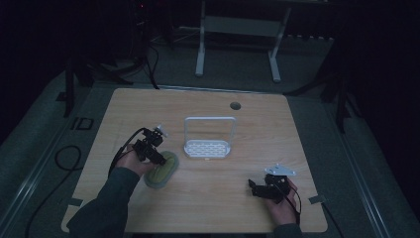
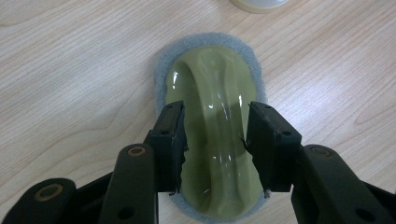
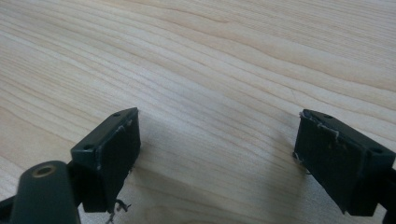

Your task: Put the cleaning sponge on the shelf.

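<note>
Green oval scrubber (image 2: pixel 212 135) with grey sponge rim | flat on the wooden table (image 1: pixel 237 198), left of the white rack (image 1: pixel 208 139) | long axis along the left gripper (image 2: pixel 214 135) | jaws straddling the raised handle ridge, contact unclear | right gripper (image 3: pixel 217 154) wide open over bare wood, well apart

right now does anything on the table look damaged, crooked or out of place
Nothing serious. The green scrubber with its grey sponge rim lies flat on the table, the left gripper straddling its handle. The white rack stands upright. Only oddity: frayed threads hang off the right gripper pads.
</note>
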### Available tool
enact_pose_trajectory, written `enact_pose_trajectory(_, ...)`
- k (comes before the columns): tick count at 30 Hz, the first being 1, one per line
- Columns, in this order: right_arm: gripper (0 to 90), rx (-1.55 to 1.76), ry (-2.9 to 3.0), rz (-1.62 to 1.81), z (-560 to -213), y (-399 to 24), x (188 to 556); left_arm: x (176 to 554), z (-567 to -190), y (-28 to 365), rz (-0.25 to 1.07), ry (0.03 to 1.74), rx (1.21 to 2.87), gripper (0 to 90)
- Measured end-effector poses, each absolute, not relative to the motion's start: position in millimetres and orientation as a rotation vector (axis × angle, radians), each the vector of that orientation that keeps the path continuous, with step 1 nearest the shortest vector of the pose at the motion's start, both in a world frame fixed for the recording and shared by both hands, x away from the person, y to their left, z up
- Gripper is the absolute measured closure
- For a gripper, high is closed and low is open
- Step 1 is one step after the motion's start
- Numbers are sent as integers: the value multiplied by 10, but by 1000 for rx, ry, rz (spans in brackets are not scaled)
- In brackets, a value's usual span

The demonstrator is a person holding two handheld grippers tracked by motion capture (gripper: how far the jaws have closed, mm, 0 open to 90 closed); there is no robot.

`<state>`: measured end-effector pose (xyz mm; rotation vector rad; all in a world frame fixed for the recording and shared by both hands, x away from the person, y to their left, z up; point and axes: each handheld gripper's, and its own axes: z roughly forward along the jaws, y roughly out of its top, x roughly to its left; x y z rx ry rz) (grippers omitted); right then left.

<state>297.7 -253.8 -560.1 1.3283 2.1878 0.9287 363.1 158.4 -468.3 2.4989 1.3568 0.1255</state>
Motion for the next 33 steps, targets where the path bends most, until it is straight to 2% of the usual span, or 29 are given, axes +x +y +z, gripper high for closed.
enact_pose_trajectory(19, 140, 1328, 2188, 929, -5601, -2538, 2977, 3755, -4775, 1499, 47, 1401, 2587, 578)
enact_pose_trajectory(28, 140, 1328, 2188, 929, -5601, -2538, 2977, 3764, -4772, 1451, 41, 1372, 2631, 666)
enact_pose_trajectory(33, 140, 1328, 2188, 929, -5601, -2538, 2977, 3772, -4774, 1440, 39, 1373, 2650, 673)
